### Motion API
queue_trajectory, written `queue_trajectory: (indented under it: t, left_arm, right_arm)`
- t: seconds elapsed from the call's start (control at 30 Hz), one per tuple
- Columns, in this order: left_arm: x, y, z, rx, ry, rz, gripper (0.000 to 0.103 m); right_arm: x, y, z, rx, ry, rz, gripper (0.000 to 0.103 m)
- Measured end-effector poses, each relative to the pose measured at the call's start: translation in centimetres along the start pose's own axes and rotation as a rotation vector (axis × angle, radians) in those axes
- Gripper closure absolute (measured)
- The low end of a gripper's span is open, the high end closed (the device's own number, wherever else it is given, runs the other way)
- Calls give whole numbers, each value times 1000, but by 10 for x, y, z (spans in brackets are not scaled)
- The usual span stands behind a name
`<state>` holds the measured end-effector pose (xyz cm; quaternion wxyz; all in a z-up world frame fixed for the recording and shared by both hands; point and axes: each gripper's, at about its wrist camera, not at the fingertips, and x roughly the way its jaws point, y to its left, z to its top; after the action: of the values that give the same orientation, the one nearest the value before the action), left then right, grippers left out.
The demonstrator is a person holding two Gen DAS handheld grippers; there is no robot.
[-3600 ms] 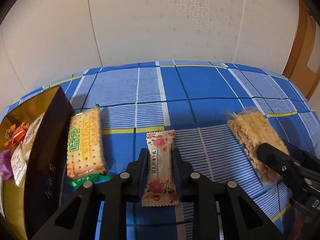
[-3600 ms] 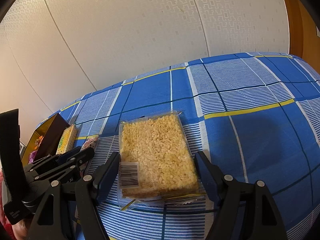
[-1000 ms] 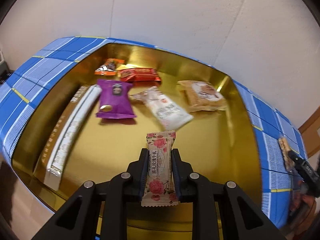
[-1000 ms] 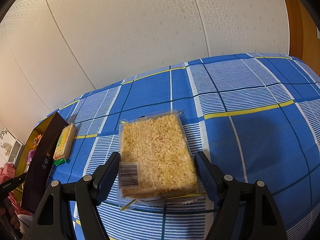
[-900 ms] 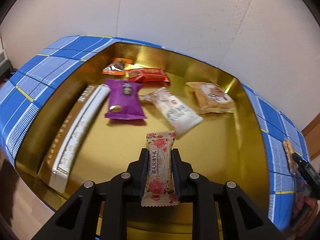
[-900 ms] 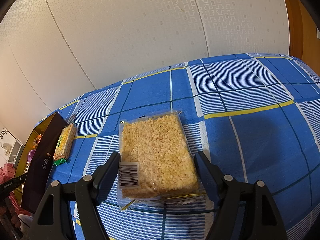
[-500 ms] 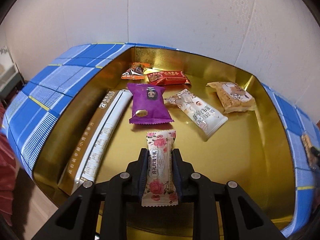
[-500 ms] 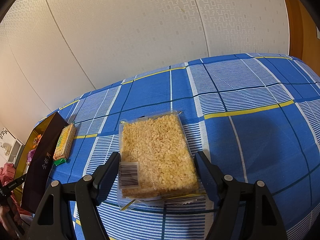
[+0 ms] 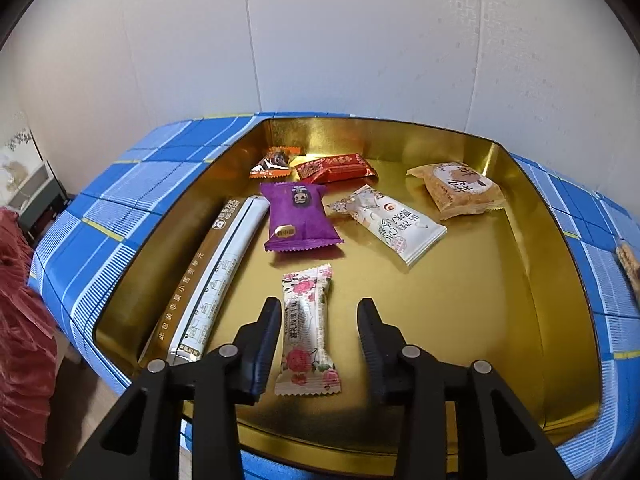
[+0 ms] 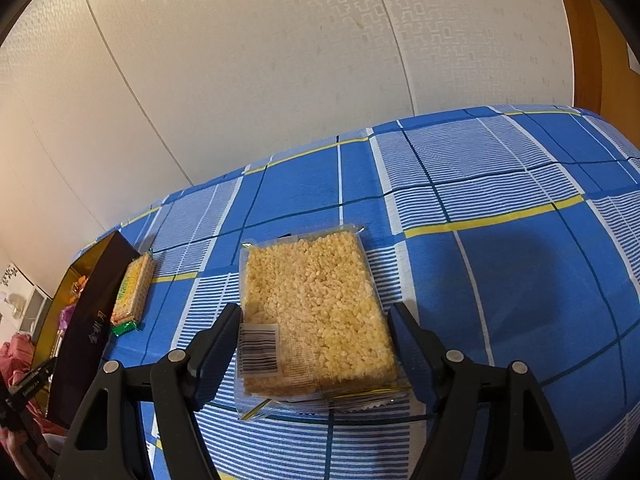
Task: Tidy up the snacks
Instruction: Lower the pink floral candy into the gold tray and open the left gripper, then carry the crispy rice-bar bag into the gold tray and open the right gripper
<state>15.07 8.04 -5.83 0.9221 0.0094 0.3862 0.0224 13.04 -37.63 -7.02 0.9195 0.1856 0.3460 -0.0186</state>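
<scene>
Left gripper (image 9: 318, 330), jaws opening, straddles the rose candy (image 9: 307, 336) lying in the gold box (image 9: 532, 280). Right gripper (image 10: 316, 344), jaws spread, brackets the rice cake (image 10: 316, 308) on the cloth (image 10: 500, 272).

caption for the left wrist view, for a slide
Left gripper jaws opening around a rose-print candy inside the gold tin.

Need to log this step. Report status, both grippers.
Left gripper opening over gold tray, rose candy between jaws. Right gripper open around rice cake, on cloth. Nothing in the way.
</scene>
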Motion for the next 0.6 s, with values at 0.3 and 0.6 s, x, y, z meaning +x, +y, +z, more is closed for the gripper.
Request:
queue_trajectory:
  t: [0.3,0.6]
  left_arm:
    - [-9,9,-5,-31,-47,-11,57]
    - [-15,21,-7,-70,-79,-10,55]
  right_arm:
    - [-4,33,-17,-129,-17,-27,29]
    - [-13,59,-30,-131,1,56,30]
